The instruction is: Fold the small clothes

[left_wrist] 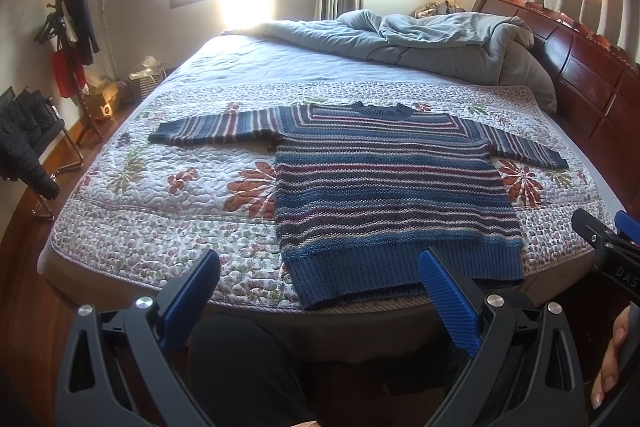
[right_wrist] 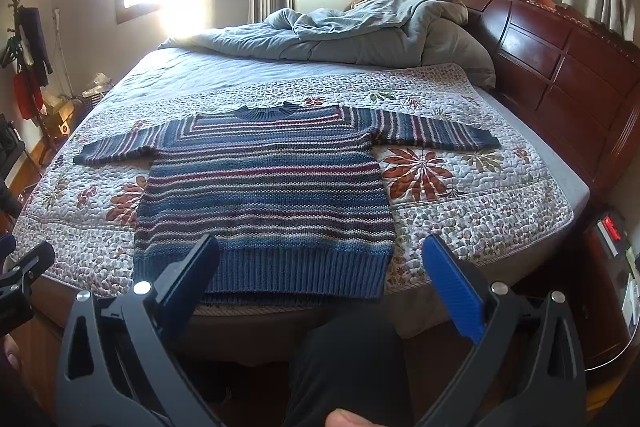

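Left wrist view catches a coat rack (left_wrist: 66, 27) and a dark jacket on a chair (left_wrist: 28, 135) far left; the right view mostly crops those. The striped sweater (left_wrist: 384, 183) lies flat on the floral quilt (left_wrist: 168, 195), sleeves spread, hem at the near bed edge. Left gripper (left_wrist: 320, 267) hangs off the edge with jaws wide apart, holding nothing. Same for the right gripper (right_wrist: 320, 255). Only the right view shows the nightstand (right_wrist: 612, 267) beside the headboard (right_wrist: 560, 59).
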